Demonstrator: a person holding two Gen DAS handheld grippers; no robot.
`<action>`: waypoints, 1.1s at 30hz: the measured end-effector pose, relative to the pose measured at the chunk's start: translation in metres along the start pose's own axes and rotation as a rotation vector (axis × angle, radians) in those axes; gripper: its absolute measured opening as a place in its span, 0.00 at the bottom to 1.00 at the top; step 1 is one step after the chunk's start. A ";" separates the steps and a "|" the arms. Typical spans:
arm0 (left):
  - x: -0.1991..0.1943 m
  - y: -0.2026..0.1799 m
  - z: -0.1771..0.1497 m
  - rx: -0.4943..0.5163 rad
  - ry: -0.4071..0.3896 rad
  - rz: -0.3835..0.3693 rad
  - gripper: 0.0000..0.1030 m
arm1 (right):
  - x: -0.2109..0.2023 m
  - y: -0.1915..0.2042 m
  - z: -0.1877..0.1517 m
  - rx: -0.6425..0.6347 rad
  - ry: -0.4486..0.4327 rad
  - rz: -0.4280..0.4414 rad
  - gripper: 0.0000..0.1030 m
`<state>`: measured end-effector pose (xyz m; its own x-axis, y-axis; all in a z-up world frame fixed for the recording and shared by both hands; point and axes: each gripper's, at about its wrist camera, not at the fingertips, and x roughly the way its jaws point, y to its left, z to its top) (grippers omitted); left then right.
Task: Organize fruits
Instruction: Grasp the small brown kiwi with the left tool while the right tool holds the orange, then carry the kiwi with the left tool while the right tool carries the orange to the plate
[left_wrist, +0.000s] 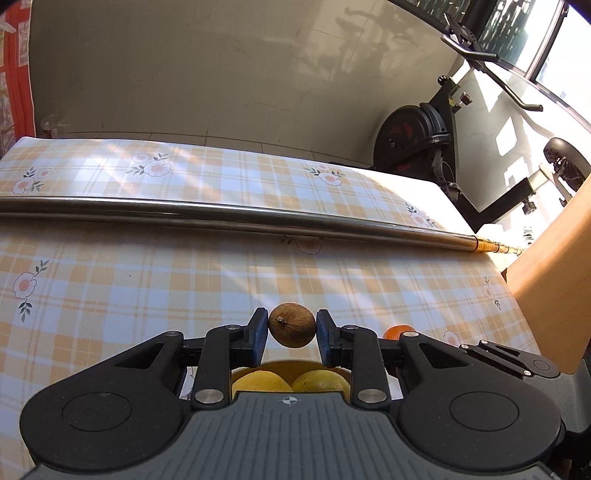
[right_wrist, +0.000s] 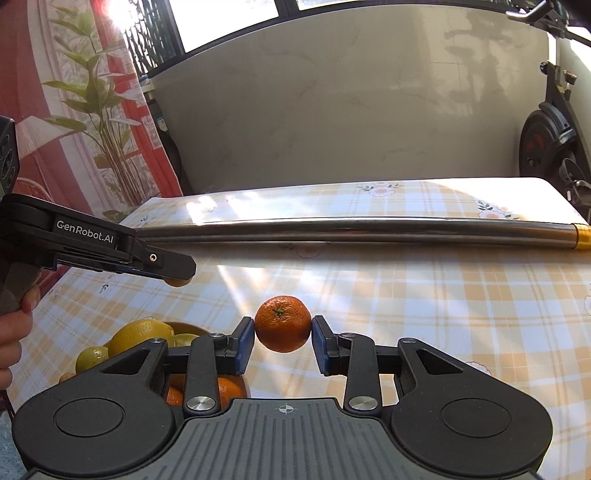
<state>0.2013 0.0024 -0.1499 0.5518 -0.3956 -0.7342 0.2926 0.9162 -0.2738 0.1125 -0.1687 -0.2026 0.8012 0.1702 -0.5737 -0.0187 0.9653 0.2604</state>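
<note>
My left gripper (left_wrist: 291, 326) is shut on a round brown fruit (left_wrist: 291, 325) and holds it above the checked tablecloth. Below it, two yellow lemons (left_wrist: 262, 382) lie in a bowl (left_wrist: 291, 364), partly hidden by the gripper body. My right gripper (right_wrist: 282, 326) is shut on an orange tangerine (right_wrist: 282, 324), held above the table. In the right wrist view the bowl (right_wrist: 184, 326) sits lower left with lemons (right_wrist: 140, 334) and oranges (right_wrist: 229, 389). The left gripper (right_wrist: 177, 273) shows there from the side, above the bowl. The tangerine peeks out in the left wrist view (left_wrist: 397, 331).
A long steel pipe (right_wrist: 369, 230) with a gold end lies across the table behind the fruit. An exercise bike (left_wrist: 417, 136) stands beyond the far right table edge. A wooden panel (left_wrist: 554, 273) rises at the right. A curtain and plant (right_wrist: 92, 110) are at the left.
</note>
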 end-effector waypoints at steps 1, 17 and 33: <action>-0.007 0.000 -0.004 0.002 -0.006 -0.002 0.29 | -0.003 0.004 -0.001 -0.003 0.000 0.003 0.30; -0.083 -0.006 -0.067 0.025 -0.056 -0.029 0.29 | -0.044 0.048 -0.033 -0.038 0.009 0.040 0.30; -0.089 -0.006 -0.109 0.033 0.006 -0.043 0.29 | -0.069 0.067 -0.063 -0.032 0.056 0.061 0.30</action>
<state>0.0652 0.0393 -0.1506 0.5330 -0.4343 -0.7261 0.3418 0.8956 -0.2847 0.0183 -0.1034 -0.1942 0.7634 0.2385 -0.6003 -0.0861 0.9586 0.2713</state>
